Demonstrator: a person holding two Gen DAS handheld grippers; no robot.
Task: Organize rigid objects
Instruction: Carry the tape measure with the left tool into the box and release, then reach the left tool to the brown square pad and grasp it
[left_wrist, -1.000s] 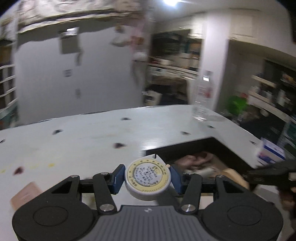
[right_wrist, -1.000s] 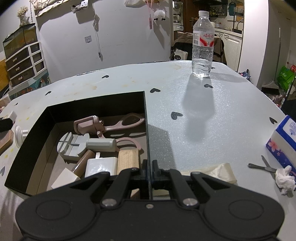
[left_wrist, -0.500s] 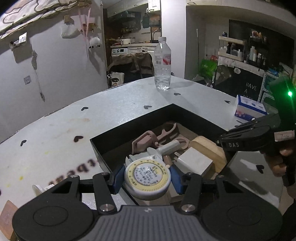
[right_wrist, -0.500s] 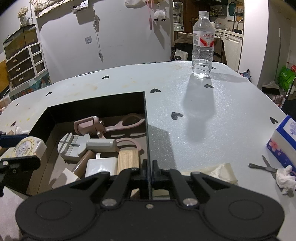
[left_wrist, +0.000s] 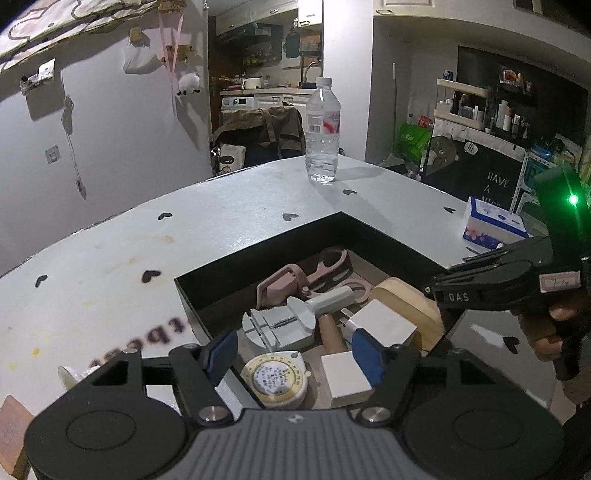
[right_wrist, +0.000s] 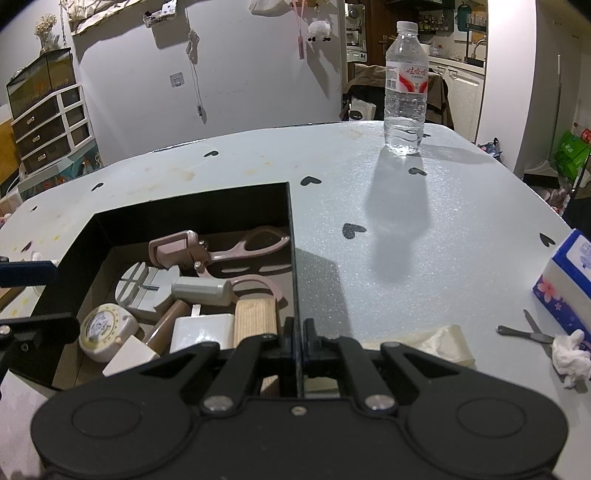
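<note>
A black box (left_wrist: 384, 236) on the table holds a round yellow-faced tape measure (left_wrist: 275, 378), a grey watch tool (left_wrist: 280, 325), a pink eyelash curler (left_wrist: 295, 280), white blocks and a wooden block. My left gripper (left_wrist: 291, 354) is open just above the tape measure, which lies loose in the box's near corner. In the right wrist view the tape measure (right_wrist: 105, 330) lies at the box's left end. My right gripper (right_wrist: 297, 334) is shut on the box's right wall (right_wrist: 291, 236).
A water bottle (right_wrist: 405, 88) stands at the table's far side. A tissue pack (right_wrist: 569, 280), small scissors (right_wrist: 524, 332), a crumpled tissue (right_wrist: 570, 356) and a cream strip (right_wrist: 436, 343) lie right of the box. A small white object (left_wrist: 72, 374) and a wooden piece (left_wrist: 11, 432) lie left.
My left gripper carried the tape measure over the box, then opened and let it drop into the near corner. The right gripper has stayed clamped on the box wall.
</note>
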